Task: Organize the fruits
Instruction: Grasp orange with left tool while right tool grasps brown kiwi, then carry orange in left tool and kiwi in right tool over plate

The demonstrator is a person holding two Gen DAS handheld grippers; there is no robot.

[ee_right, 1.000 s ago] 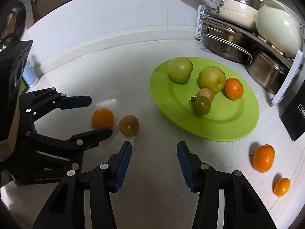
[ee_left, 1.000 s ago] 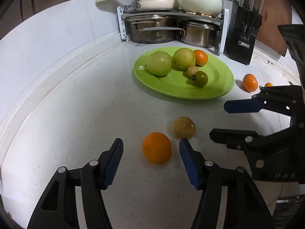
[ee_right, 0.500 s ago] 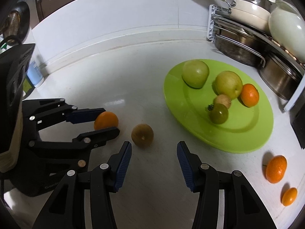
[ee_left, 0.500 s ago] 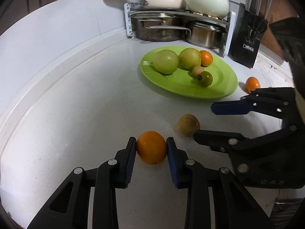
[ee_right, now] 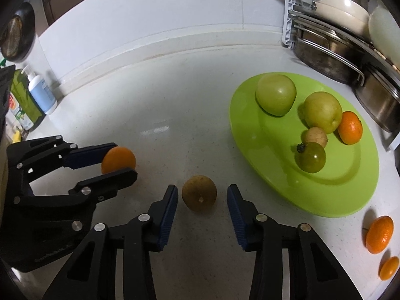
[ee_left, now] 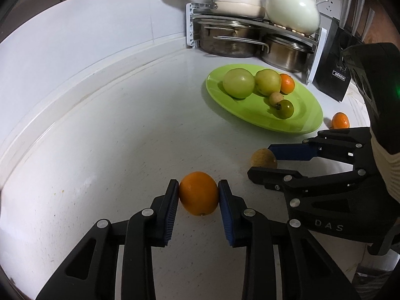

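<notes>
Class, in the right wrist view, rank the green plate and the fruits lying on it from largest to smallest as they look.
1. Green plate
2. Two pale green fruits, too alike to rank
3. Orange and dark green tomato, look alike
4. Small tan fruit

Both cameras ride low over the white counter, angled steeply down along their own fingers; each catches the other gripper at its edge; both face the back wall and share the green plate, close.
</notes>
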